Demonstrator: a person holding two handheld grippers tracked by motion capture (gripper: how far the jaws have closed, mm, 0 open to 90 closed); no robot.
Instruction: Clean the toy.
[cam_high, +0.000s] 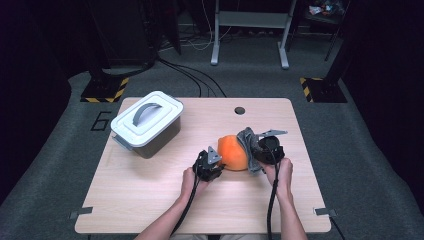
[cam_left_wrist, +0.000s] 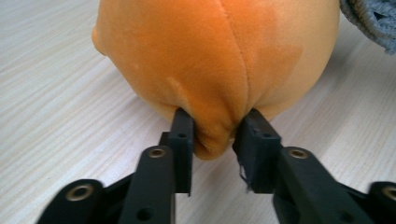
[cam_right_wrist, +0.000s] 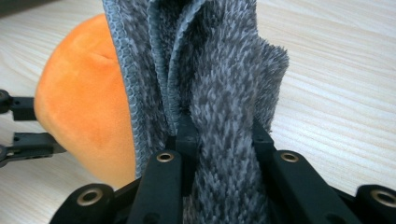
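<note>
Orange plush (cam_high: 233, 152) lies right of centre in the high view on a pale wood-grain table (cam_high: 150, 200), which stands on grey carpet in a dark room; a white-lidded grey box (cam_high: 146, 123) sits at the table's upper left, a round hole (cam_high: 239, 110) near its far edge, and hazard-striped stand feet on the floor beyond. The plush sits between the two tongs: the left gripper (cam_high: 209, 167) is at its lower left, jaws pinching a fold of its orange fabric (cam_left_wrist: 212, 140), and the right gripper (cam_high: 267, 150) is at its right, clamped on a grey fuzzy cloth (cam_right_wrist: 219, 102) draped against the plush's right side. The plush looks roundish, perhaps egg-shaped, its long axis seeming to run from the frame's upper left to lower right, though the cloth hides that end.
</note>
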